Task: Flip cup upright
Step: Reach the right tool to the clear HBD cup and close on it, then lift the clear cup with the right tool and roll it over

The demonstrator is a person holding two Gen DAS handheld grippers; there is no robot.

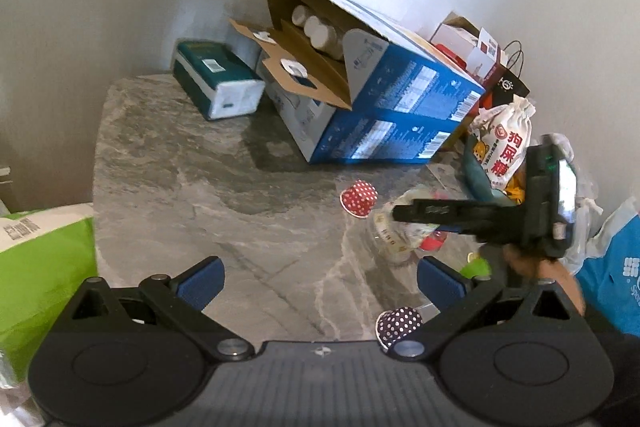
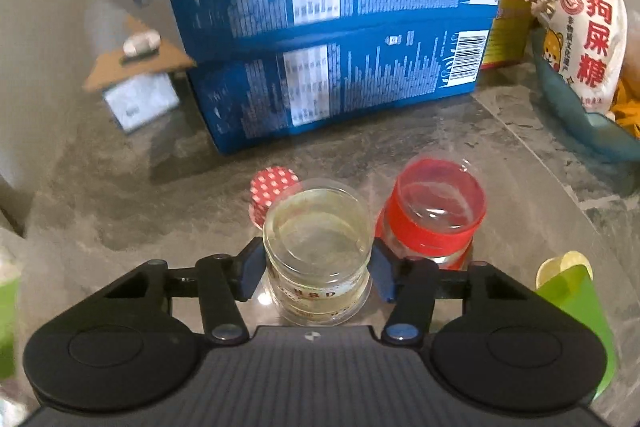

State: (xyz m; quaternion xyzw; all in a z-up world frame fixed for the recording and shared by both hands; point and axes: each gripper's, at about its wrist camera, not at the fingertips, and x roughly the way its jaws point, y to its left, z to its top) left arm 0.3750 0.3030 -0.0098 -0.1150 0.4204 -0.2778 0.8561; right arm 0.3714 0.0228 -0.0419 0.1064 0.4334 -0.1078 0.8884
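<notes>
While my right hand-held gripper (image 2: 316, 273) pinches the clear glass cup (image 2: 318, 247) between blue ribbed pads, mouth up on the grey marbled tabletop (image 2: 120, 211), a red-banded jar (image 2: 434, 217) stands at its 2 o'clock. Only my left view shows the spread left hand-held gripper (image 1: 318, 285) and a navy dotted paper cup (image 1: 398, 323).

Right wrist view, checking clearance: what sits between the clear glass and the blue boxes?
A red dotted cup, just behind the glass; then bare counter up to the boxes.

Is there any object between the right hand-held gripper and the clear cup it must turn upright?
Nothing visible is between them. The clear cup already sits between the blue pads of the right hand-held gripper. The red-banded cup stands beside it, to its right, outside the fingers.
</notes>
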